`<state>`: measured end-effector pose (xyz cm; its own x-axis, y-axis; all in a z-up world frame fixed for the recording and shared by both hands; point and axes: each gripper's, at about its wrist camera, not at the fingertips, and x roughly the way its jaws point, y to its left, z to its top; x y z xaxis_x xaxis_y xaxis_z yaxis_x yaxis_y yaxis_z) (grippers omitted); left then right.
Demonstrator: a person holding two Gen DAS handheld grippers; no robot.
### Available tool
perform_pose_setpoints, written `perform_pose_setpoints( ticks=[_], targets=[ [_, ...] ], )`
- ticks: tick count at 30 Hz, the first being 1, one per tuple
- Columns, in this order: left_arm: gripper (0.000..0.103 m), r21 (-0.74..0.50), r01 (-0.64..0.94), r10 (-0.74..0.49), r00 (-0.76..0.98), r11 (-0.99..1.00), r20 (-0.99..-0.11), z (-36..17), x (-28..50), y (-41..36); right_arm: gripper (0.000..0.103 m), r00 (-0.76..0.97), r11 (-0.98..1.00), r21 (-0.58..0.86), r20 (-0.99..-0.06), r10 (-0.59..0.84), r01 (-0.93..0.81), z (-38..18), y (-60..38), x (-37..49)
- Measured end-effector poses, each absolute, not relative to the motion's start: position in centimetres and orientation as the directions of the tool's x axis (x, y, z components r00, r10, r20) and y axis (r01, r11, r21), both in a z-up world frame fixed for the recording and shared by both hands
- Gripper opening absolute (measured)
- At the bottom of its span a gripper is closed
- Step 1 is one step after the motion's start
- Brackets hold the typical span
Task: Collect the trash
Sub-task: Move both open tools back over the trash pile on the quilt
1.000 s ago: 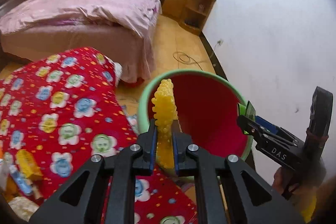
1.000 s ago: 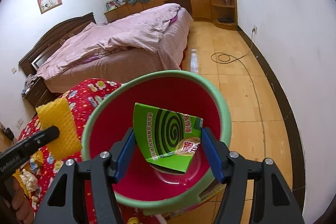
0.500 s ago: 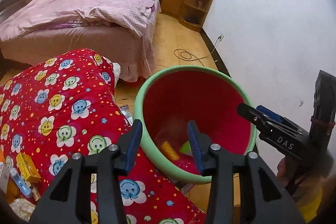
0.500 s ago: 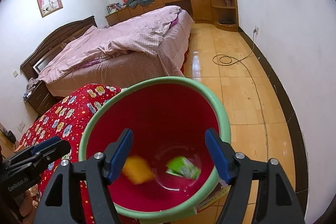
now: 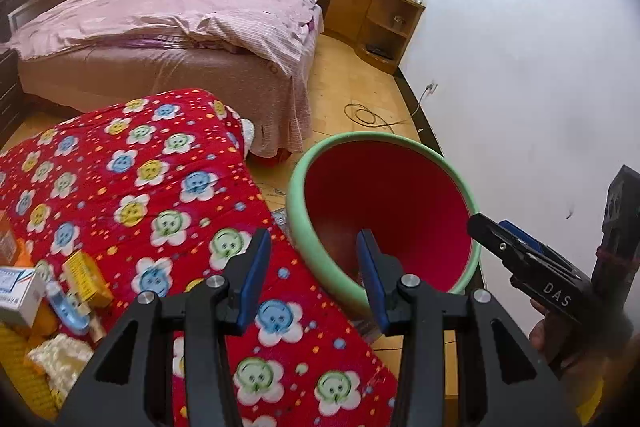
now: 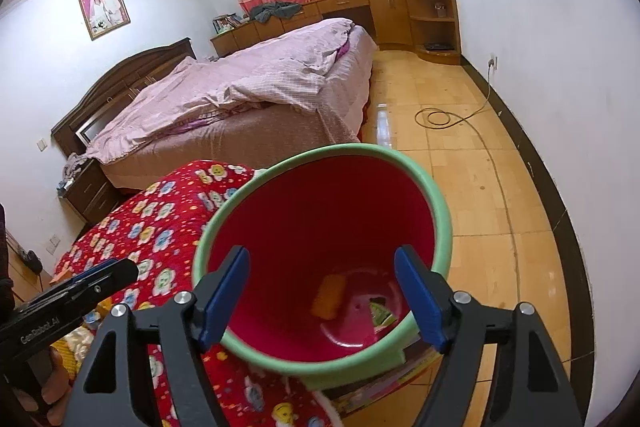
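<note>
A red bin with a green rim (image 5: 297, 195) stands on the floor beside the red flowered quilt (image 5: 132, 187). On the bin's bottom (image 6: 340, 331) lie a yellow sponge (image 6: 330, 294) and a green packet (image 6: 381, 313). My left gripper (image 5: 312, 247) is open and empty, above the bin's near edge and the quilt. My right gripper (image 6: 322, 259) hovers over the bin's mouth, its jaws opening with nothing between them. More trash lies at the quilt's near left: a yellow box (image 5: 86, 279), a white box (image 5: 16, 295) and a blue item (image 5: 66, 311).
A bed with a pink cover (image 5: 168, 27) stands behind the quilt. Wooden cabinets (image 6: 432, 15) line the far wall. A coiled cable (image 6: 438, 117) lies on the tiled floor, plugged into the white wall at the right. Flat printed items lie under the bin (image 6: 376, 387).
The left gripper let go of the yellow sponge and the right let go of the green packet; both fell into the bin. Both grippers have drawn back and up a little.
</note>
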<state>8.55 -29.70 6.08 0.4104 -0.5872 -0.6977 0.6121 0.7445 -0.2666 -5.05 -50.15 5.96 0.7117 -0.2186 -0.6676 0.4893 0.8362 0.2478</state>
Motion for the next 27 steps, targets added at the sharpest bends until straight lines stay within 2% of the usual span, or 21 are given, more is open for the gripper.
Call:
perform_pose_setpoints(
  ticks=[18, 27],
  targets=[
    [0.044, -0.269, 0.498, -0.529, 0.510, 0.824, -0.678, 8.6, 5.9, -18.9, 0.081, 0.735, 0.867, 0.296, -0.669, -0.111, 0.401, 6.5, -42.3, -6.1],
    [0.044, -0.258, 0.397, -0.456, 0.566, 0.881, -0.686, 8.6, 5.3, -12.1, 0.082, 0.742, 0.899, 0.292, -0.668, -0.054, 0.328, 6.9, -37.0, -5.5]
  ],
)
